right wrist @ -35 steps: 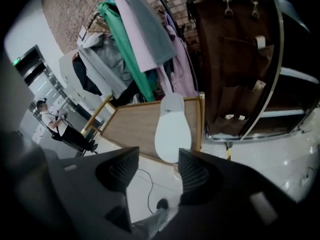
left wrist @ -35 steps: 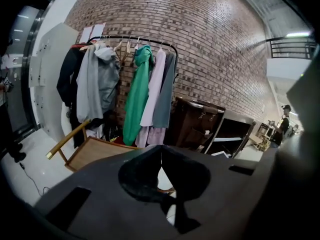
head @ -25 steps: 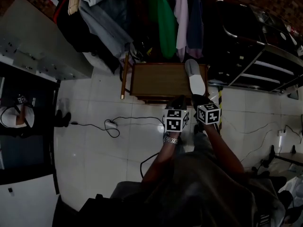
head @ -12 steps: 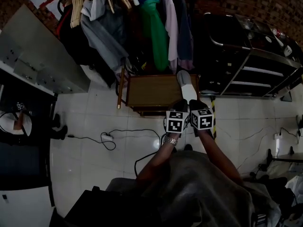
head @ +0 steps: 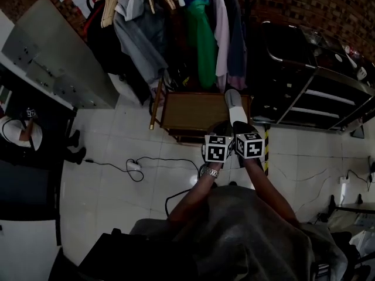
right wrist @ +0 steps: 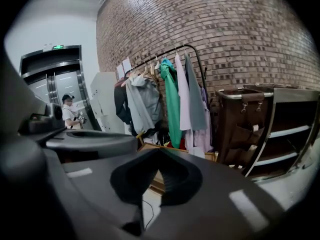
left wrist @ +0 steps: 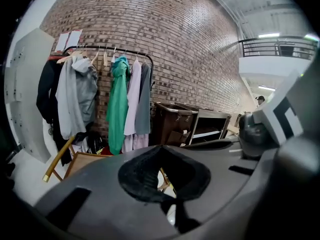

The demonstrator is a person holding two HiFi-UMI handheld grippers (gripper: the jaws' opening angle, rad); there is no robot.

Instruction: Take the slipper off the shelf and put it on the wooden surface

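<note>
A grey-and-white slipper [head: 234,106] lies lengthwise on the right end of the small wooden table [head: 193,111]. Both grippers hover side by side just in front of the table, near the slipper's heel. My left gripper [head: 220,129] is shut with nothing in it, and its jaws [left wrist: 161,149] meet at the tips. My right gripper [head: 242,127] is also shut and empty, its jaws [right wrist: 159,152] closed in front of the clothes rack. Neither gripper touches the slipper.
A rack of hanging clothes [head: 199,34] stands behind the table. A dark metal shelf cart [head: 316,92] is at the right, and a grey cabinet [head: 58,57] at the left. A cable [head: 135,165] lies on the white tiled floor. A person [right wrist: 70,115] stands by the far doors.
The two grippers have drawn a little closer together in front of the table. The head view has shifted. The slipper stays where it lay on the wood.
</note>
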